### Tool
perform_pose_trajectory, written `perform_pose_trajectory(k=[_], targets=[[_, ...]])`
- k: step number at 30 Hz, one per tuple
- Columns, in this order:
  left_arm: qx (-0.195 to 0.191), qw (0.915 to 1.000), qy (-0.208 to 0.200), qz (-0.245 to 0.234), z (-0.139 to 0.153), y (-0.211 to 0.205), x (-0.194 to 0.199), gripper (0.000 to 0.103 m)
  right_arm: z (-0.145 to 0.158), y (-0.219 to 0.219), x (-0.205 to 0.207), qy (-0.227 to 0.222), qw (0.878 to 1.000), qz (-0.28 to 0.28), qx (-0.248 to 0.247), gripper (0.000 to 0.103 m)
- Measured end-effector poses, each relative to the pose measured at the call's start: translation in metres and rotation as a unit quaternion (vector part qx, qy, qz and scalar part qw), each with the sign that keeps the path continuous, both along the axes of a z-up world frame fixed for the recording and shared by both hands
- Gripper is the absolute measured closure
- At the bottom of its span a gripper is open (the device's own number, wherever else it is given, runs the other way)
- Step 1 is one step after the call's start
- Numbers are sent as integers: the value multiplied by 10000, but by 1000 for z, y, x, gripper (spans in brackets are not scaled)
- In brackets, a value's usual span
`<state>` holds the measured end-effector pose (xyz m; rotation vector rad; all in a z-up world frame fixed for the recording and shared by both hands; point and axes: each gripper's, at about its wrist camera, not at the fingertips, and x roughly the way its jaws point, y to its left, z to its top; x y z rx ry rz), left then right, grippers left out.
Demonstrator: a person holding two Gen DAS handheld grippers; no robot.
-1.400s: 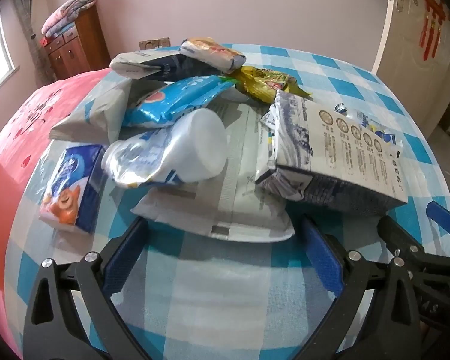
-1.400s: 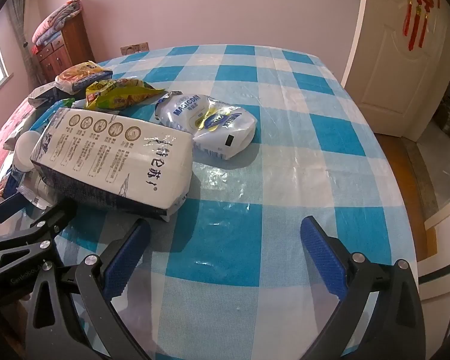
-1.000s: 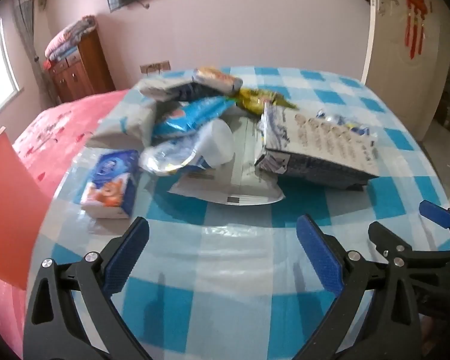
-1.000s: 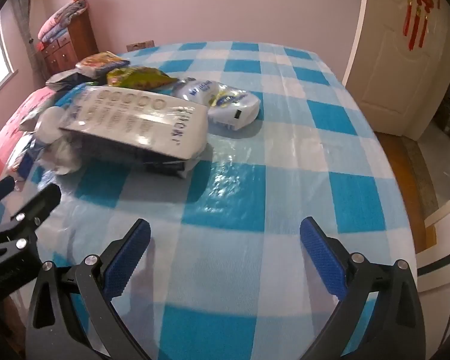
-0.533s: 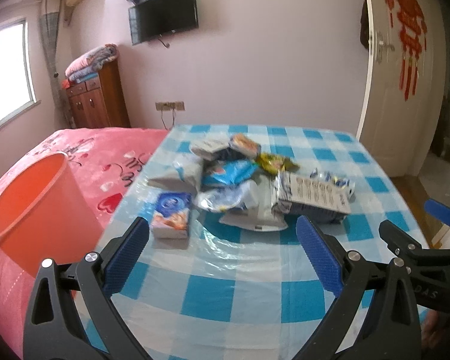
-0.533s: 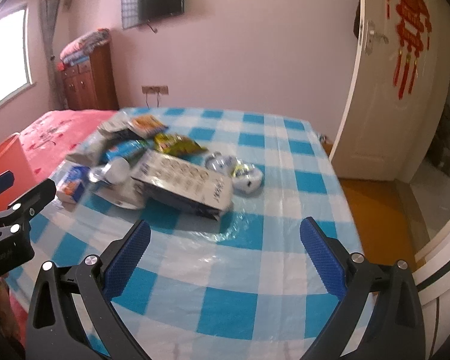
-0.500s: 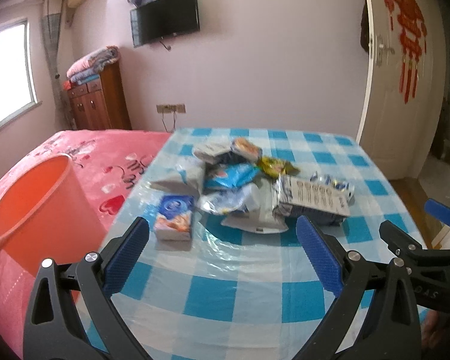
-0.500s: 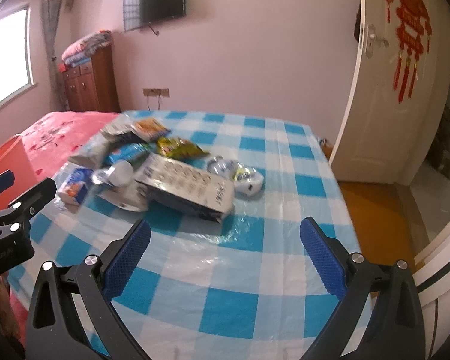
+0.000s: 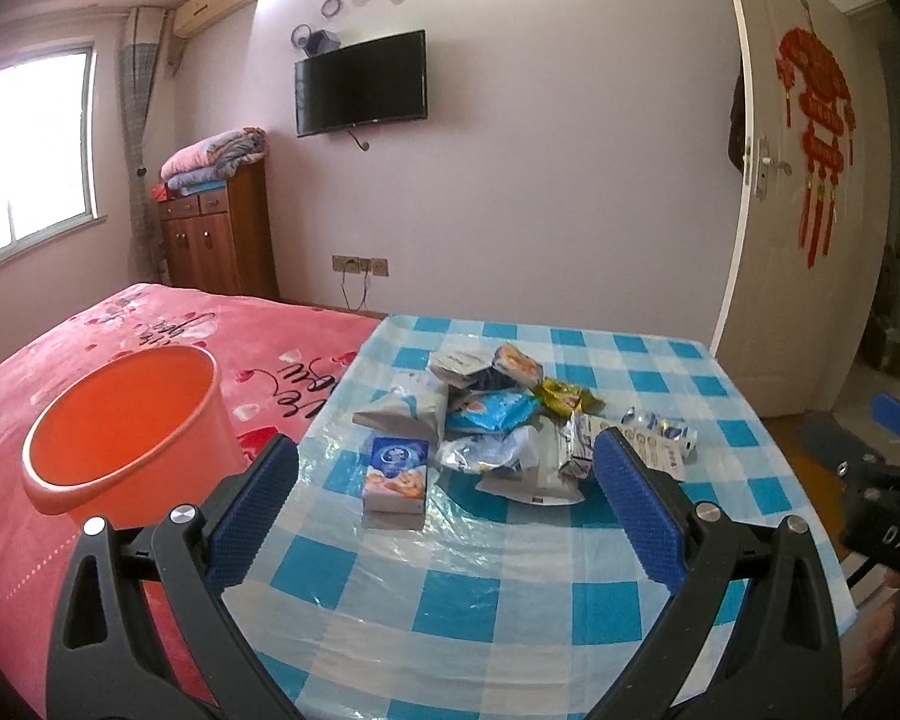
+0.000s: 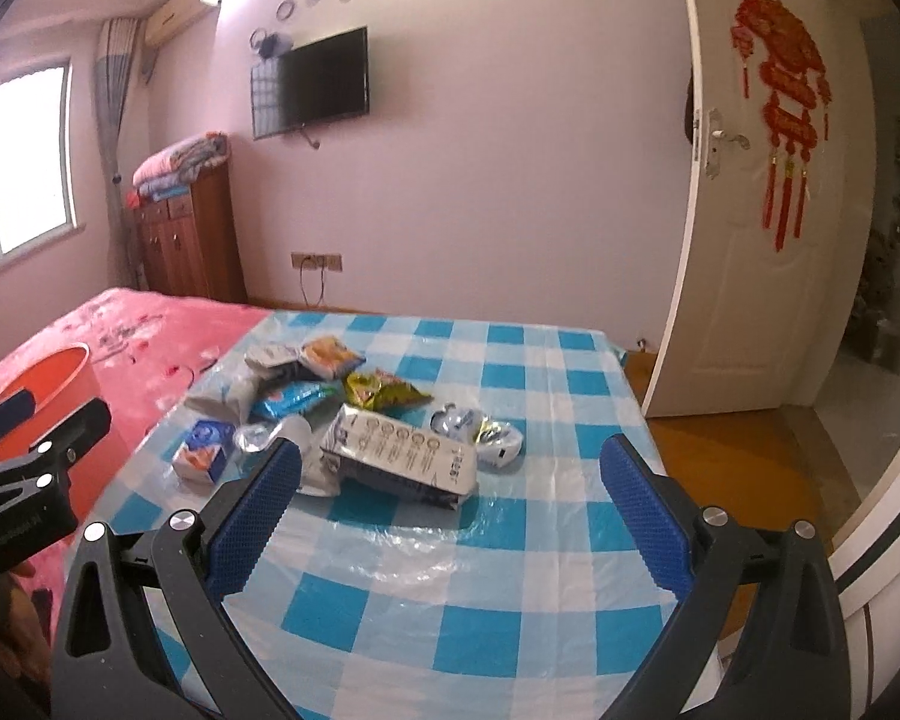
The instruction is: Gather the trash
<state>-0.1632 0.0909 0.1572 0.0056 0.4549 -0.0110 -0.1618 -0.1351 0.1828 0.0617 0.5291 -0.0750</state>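
Hovering above the near end of a table draped in a blue-and-white checked plastic cloth [image 9: 486, 594], left gripper [image 9: 447, 507] spread wide, blue-padded fingers [image 9: 252, 504] apart and holding nothing. Right gripper [image 10: 450, 510] likewise splayed over the same cloth, nothing between its pads. Ahead of both tools, well beyond the fingertips, a loose heap of trash on the cloth: small blue-and-orange tissue pack [image 9: 397, 475] nearest the left finger of the left gripper, crumpled clear plastic bottle [image 9: 489, 451] just beyond it, flat white paper wrapper [image 9: 540, 480] underneath, grey-and-white printed pouch [image 10: 408, 459] lying flat toward the right, blue snack bag [image 9: 492, 410], yellow-green foil packet [image 10: 384, 391], silver-blue crushed bag [image 10: 480, 429] farthest right. Left of the left tool, beside the table edge, round orange plastic bucket [image 9: 120, 426] standing upright against a pink bedspread [image 9: 168, 324]. Farther ahead, dark wall-mounted television [image 9: 360, 82]; off right, white open door [image 10: 750, 240].
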Motion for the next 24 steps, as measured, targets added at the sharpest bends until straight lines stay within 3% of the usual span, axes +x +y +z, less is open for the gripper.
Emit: perform_pose_trajectory(k=[13,24], targets=[[-22,9997,-222,-17,10,-2,-15,4,19,-3,-20,-412,9990,-159,89,4],[29,9996,-280,-46,16,-5,-20,4,20,-5,-21,-407,9988,-261,80,4]])
